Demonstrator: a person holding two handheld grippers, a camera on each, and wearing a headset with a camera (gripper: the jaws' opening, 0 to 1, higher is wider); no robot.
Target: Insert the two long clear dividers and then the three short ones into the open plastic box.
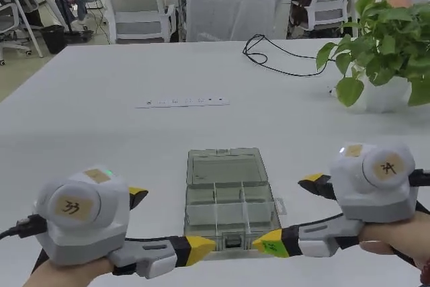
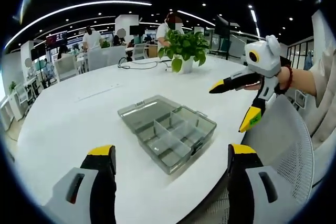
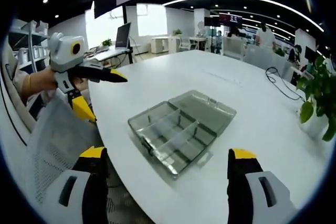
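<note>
A clear grey plastic box lies near the table's front edge with its lid folded flat behind it. Clear dividers stand in the base and split it into several compartments. My left gripper hovers at the box's left front corner, open and holding nothing. To the right of the box my right gripper is also open and holds nothing. The left gripper view shows the box beyond my left gripper, with the right gripper beside it. The right gripper view has the box, my right gripper and the left gripper.
A potted green plant stands at the table's right. A black cable loops at the far middle, and a white strip lies beyond the box. Grey chairs and people are behind the table. A mesh chair sits at the near edge.
</note>
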